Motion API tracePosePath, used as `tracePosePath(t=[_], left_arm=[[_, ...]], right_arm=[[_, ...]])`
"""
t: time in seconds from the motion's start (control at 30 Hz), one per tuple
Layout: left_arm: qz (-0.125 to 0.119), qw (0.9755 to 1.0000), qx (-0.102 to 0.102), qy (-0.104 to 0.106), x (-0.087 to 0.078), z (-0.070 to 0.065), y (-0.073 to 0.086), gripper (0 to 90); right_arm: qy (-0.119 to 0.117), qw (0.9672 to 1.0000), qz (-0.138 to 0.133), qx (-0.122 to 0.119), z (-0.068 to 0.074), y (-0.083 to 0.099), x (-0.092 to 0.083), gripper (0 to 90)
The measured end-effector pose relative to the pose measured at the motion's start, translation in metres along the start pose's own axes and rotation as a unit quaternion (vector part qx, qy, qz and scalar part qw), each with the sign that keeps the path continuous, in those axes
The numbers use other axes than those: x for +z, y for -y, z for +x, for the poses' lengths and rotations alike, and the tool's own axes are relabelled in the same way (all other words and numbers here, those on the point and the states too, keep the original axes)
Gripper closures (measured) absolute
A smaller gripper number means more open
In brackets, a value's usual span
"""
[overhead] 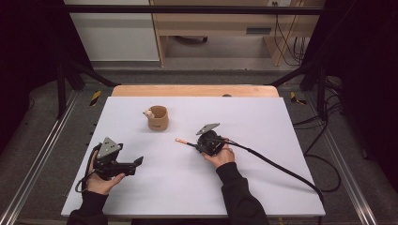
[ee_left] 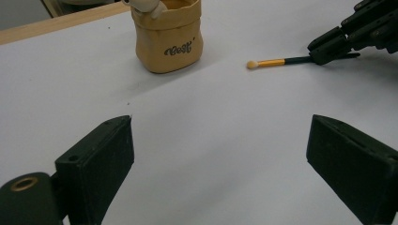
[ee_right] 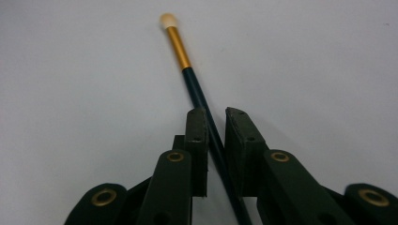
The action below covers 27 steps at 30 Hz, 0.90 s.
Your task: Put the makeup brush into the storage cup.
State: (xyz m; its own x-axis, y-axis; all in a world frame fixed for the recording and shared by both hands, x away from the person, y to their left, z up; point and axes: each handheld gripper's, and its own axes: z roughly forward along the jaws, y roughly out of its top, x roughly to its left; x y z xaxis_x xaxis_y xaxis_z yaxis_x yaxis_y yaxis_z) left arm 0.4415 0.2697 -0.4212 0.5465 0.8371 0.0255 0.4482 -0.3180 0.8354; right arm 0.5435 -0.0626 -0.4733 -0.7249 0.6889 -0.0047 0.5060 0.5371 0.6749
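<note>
Right gripper view: brush (ee_right: 197,89), dark handle, gold ferrule, pale tip, lies on white table (ee_right: 70,70), its handle clamped between the fingers (ee_right: 197,140) of the right gripper (ee_right: 216,117), tip pointing away. Left gripper (ee_left: 220,140) well apart, fingers wide, nothing between. Tan pouch (ee_left: 168,37) stands beyond the left fingers.
</note>
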Motion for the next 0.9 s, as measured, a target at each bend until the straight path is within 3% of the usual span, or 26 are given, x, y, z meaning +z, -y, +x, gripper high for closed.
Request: tracePosePath(t=[0.27, 0.37, 0.53, 0.9], left_arm=[[0.001, 1.0, 0.001, 0.001, 0.001, 0.0, 0.0, 7.5], [0.001, 1.0, 0.001, 0.001, 0.001, 0.0, 0.0, 7.6], [0.001, 1.0, 0.002, 0.002, 0.0, 0.0, 0.0, 7.6], [0.002, 1.0, 0.004, 0.002, 0.0, 0.0, -0.001, 7.7]], right_arm=[[0.0, 1.0, 0.004, -0.002, 0.002, 0.001, -0.002, 83.9], [0.003, 0.9999, 0.009, 0.012, 0.005, 0.001, -0.003, 84.1], [0.004, 0.9999, 0.012, 0.005, 0.005, 0.002, -0.004, 84.0], [-0.003, 0.9999, 0.011, 0.005, 0.005, -0.004, -0.014, 76.8]])
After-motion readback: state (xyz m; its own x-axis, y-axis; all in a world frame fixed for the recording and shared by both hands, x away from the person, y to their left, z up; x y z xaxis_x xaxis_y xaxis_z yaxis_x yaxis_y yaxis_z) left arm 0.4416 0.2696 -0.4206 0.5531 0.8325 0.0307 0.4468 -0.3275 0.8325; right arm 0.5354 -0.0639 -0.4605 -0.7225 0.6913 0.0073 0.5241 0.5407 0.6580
